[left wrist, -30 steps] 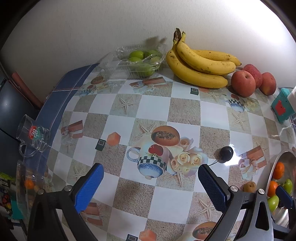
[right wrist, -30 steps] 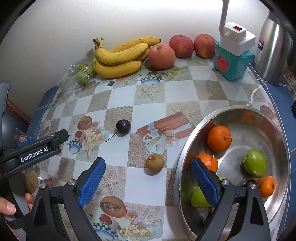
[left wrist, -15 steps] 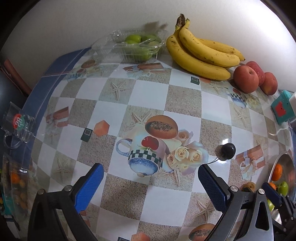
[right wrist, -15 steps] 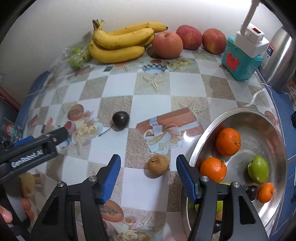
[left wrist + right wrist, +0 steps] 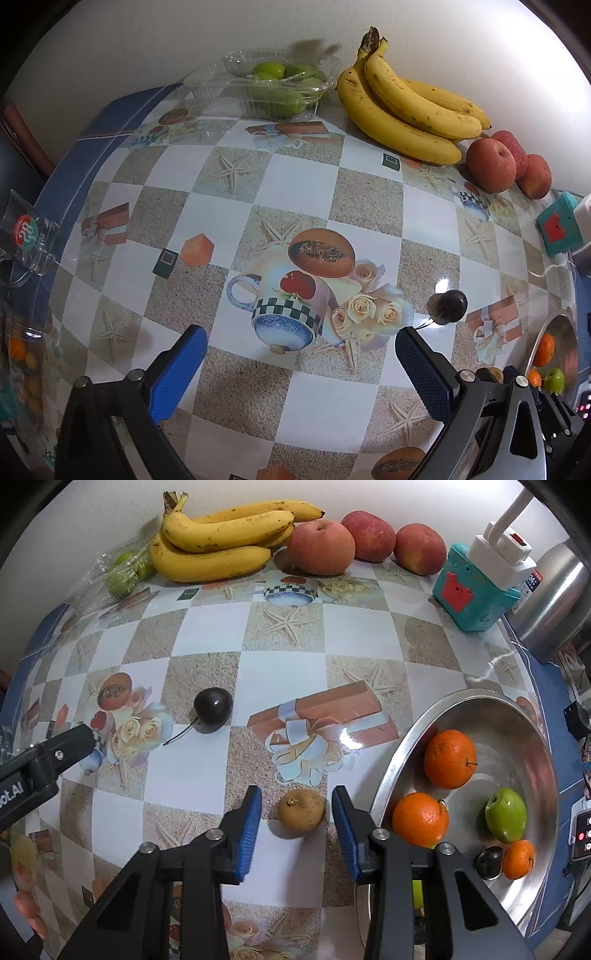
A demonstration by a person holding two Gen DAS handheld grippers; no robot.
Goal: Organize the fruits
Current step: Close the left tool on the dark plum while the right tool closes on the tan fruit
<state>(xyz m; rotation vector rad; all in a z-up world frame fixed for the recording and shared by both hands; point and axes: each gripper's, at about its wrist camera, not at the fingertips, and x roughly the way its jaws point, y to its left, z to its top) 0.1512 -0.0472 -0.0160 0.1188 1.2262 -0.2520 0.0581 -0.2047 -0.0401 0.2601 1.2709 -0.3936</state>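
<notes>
A small brown fruit (image 5: pixel 301 813) lies on the patterned tablecloth between the blue pads of my right gripper (image 5: pixel 297 819), which is open around it with gaps on both sides. A dark plum with a stem (image 5: pixel 213 710) lies further left; it also shows in the left wrist view (image 5: pixel 450 301), just beyond the right pad of my open, empty left gripper (image 5: pixel 301 362). A steel bowl (image 5: pixel 532 738) at the right holds oranges (image 5: pixel 449 758), a green fruit (image 5: pixel 506 815) and a dark plum (image 5: pixel 488 857).
Bananas (image 5: pixel 221 542) and three red apples (image 5: pixel 320 547) line the back wall. A clear tray of green fruit (image 5: pixel 275 86) sits at the back left. A teal box with a white plug (image 5: pixel 476 587) and a steel kettle (image 5: pixel 554 602) stand at the back right. A glass mug (image 5: pixel 29 240) hangs off the left edge.
My right gripper has moved forward and down to the brown fruit and its jaws have narrowed around it. My left gripper has moved forward over the table, still wide open.
</notes>
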